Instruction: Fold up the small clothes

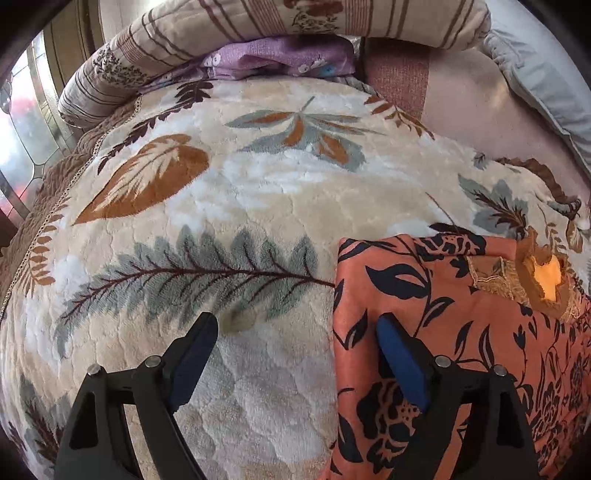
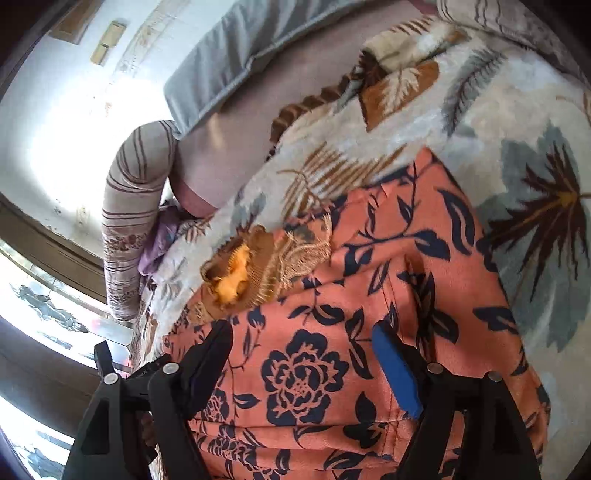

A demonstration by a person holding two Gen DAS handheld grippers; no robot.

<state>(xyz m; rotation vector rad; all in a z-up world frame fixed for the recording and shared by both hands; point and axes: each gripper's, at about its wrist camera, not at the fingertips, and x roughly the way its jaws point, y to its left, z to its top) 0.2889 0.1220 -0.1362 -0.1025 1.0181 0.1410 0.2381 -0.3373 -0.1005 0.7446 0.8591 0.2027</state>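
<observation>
A: From the left wrist view, where does the orange-red satin garment with the dark navy flower print point(image 1: 461, 332) lie?

B: Flat on the plush cream bed blanket with grey and rust leaf patterns point(image 1: 240, 192), toward the right. Its left side runs as one straight edge, so I judge it already folded at least once. The brown embroidered neckline with a yellow-orange lining point(image 1: 535, 277) sits at the far right end.

A: And the left gripper point(image 1: 297, 336)?

B: Spread wide, with nothing between its jaws. It straddles that straight left edge: one blue-padded finger point(image 1: 400, 365) over the cloth, the other over bare blanket. I would say it is placed to catch the edge for another fold.

A: Room to move?

B: Plenty of open blanket to the left. At the far end, a beige striped bolster pillow point(image 1: 258, 26) and a purple flowered cloth point(image 1: 288, 55) hem the bed in.

A: Now the right wrist view.

B: The right gripper point(image 2: 301, 338) is likewise wide apart and grips nothing; both fingers hang over the middle of the garment point(image 2: 369, 295). The neckline point(image 2: 266, 266) points away to the left.

A: Edges there?

B: The garment's far edge ends on the blanket point(image 2: 517, 129), with free blanket beyond to the right. A grey cushion point(image 2: 240, 55) lies well apart. The near edge is hidden below the frame.
</observation>
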